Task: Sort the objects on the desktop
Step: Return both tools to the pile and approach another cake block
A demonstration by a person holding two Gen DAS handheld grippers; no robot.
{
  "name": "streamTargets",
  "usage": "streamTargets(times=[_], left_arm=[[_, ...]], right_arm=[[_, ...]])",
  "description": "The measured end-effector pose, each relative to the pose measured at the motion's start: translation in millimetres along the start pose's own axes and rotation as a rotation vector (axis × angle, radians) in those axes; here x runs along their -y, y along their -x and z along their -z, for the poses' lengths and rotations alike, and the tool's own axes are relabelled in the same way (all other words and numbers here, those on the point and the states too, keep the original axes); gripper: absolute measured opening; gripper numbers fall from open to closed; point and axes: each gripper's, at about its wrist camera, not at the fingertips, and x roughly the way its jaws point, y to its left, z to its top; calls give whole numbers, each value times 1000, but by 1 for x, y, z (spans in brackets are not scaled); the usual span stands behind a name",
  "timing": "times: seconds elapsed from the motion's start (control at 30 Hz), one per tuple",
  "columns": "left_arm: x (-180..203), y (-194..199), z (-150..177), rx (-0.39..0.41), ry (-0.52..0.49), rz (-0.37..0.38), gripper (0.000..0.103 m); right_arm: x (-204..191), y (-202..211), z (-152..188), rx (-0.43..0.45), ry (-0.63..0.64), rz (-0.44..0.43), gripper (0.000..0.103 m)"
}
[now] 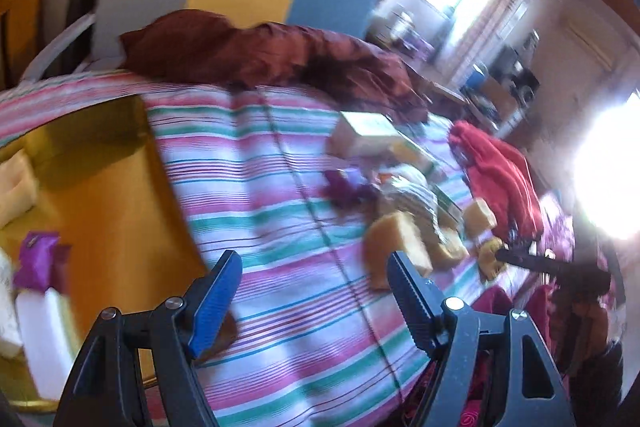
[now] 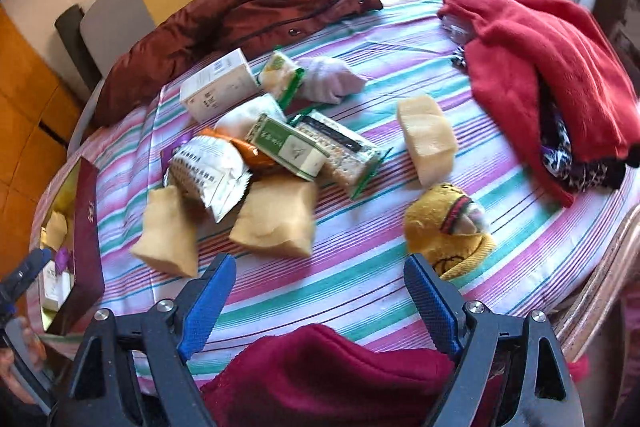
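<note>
A heap of snack packets and boxes lies on the striped tablecloth (image 2: 360,279): a white box (image 2: 218,85), a green-and-white box (image 2: 288,147), a cereal bar (image 2: 344,155), several yellow sponges (image 2: 276,219) and a yellow plush toy (image 2: 448,231). My right gripper (image 2: 320,291) is open and empty, just in front of the sponges. My left gripper (image 1: 316,291) is open and empty above the cloth, beside a gold-lined box (image 1: 112,195) that holds a purple packet (image 1: 36,259) and white items. The heap shows blurred in the left wrist view (image 1: 404,195).
A brown jacket (image 2: 240,19) lies at the table's far side, a red fleece (image 2: 540,67) at the right, a dark red cloth (image 2: 328,375) at the near edge. The box's maroon lid (image 2: 86,227) stands at the left. The left gripper's tip (image 2: 28,271) shows there.
</note>
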Motion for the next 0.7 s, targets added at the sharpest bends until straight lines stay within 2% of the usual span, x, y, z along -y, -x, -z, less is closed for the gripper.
streamTargets(times=[0.1, 0.27, 0.4, 0.57, 0.7], left_arm=[[23, -19, -3, -38, -61, 15, 76], [56, -53, 1, -121, -152, 27, 76], [71, -69, 8, -148, -187, 41, 76], [85, -89, 8, -160, -211, 54, 76], [92, -105, 6, -174, -211, 61, 77]], right_arm=[[-2, -7, -2, -15, 14, 7, 82], [-6, -13, -5, -23, 21, -4, 82], [-18, -15, -24, -1, 43, -54, 82], [-65, -20, -59, 26, 160, -158, 81], [-93, -31, -79, 29, 223, -190, 81]])
